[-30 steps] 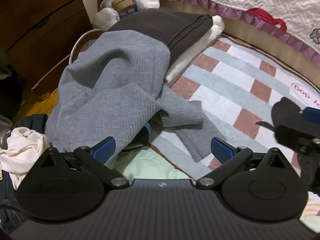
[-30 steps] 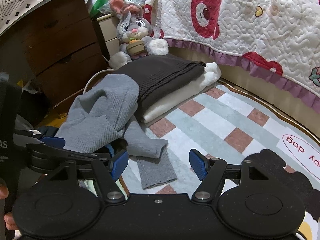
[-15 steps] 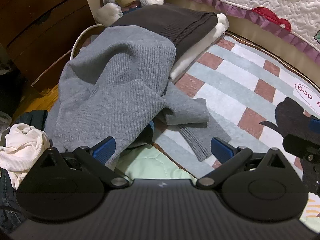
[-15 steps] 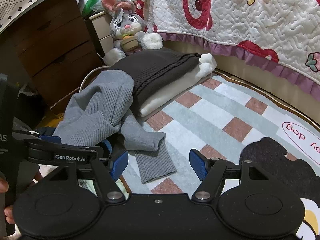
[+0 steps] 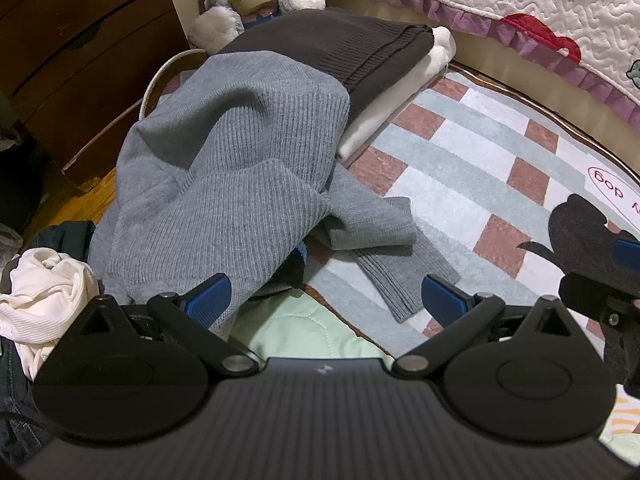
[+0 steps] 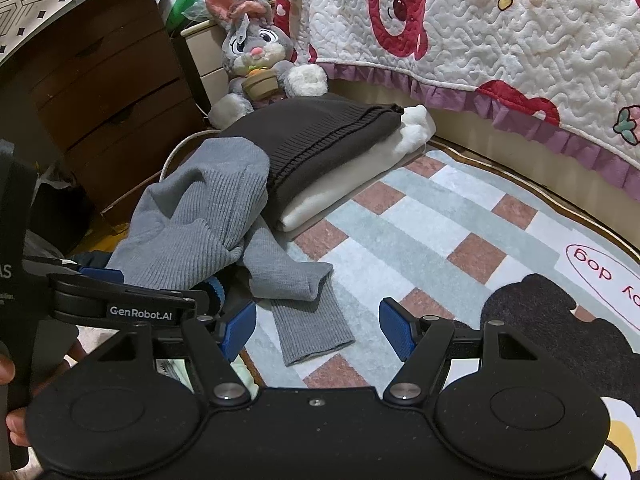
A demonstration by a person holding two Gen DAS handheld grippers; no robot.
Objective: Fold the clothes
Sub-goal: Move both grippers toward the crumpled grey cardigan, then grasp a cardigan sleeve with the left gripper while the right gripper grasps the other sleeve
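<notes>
A grey ribbed sweater lies crumpled on the rug, one sleeve trailing toward the right. My left gripper is open and wide, its left pad beside the sweater's near edge and gripping nothing. In the right wrist view the grey sweater sits at the left, and its sleeve cuff lies on the rug just ahead of my open right gripper. The left gripper shows there at the left. Behind, a folded dark brown sweater rests on a folded white garment.
A plush rabbit and a wooden dresser stand behind the pile. A quilted bed cover hangs at the right. The checked rug spreads right. A crumpled white garment and a pale green cloth lie near me.
</notes>
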